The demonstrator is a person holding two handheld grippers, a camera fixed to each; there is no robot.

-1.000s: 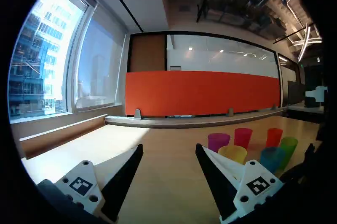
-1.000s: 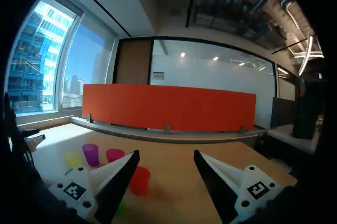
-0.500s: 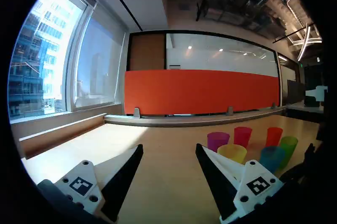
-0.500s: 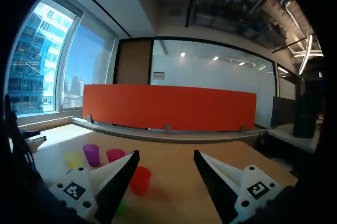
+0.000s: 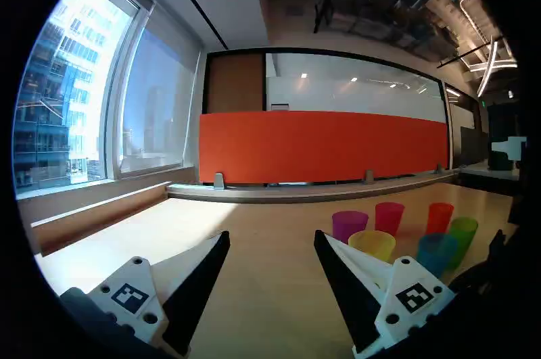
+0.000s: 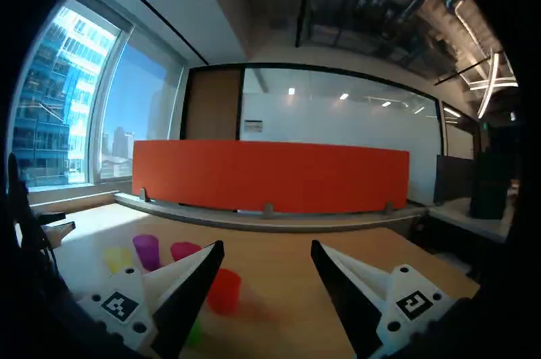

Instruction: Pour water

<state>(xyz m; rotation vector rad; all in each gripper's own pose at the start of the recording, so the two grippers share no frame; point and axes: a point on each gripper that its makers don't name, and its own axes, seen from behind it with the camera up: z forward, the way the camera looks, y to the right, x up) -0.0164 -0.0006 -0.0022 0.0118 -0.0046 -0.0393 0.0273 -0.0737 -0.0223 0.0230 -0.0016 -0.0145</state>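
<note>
Several coloured plastic cups stand together on the wooden table. In the left gripper view they sit at the right: purple cup (image 5: 349, 224), pink cup (image 5: 389, 217), red cup (image 5: 439, 217), green cup (image 5: 463, 233), yellow cup (image 5: 371, 245), blue cup (image 5: 436, 253). My left gripper (image 5: 272, 251) is open and empty, left of the cups. In the right gripper view the yellow cup (image 6: 118, 258), purple cup (image 6: 146, 251), pink cup (image 6: 181, 250) and red cup (image 6: 224, 290) lie at the lower left. My right gripper (image 6: 266, 259) is open and empty, with the red cup just behind its left finger (image 6: 182, 288).
An orange divider panel (image 5: 324, 148) runs along the table's far edge. Large windows (image 5: 61, 109) line the left side. Bare tabletop (image 6: 284, 291) stretches ahead of the right gripper. The other gripper's tip (image 6: 54, 230) pokes in at the far left of the right gripper view.
Both views shift very slightly; the right gripper's view tilts up a little. The cups stay put and both grippers stay open.
</note>
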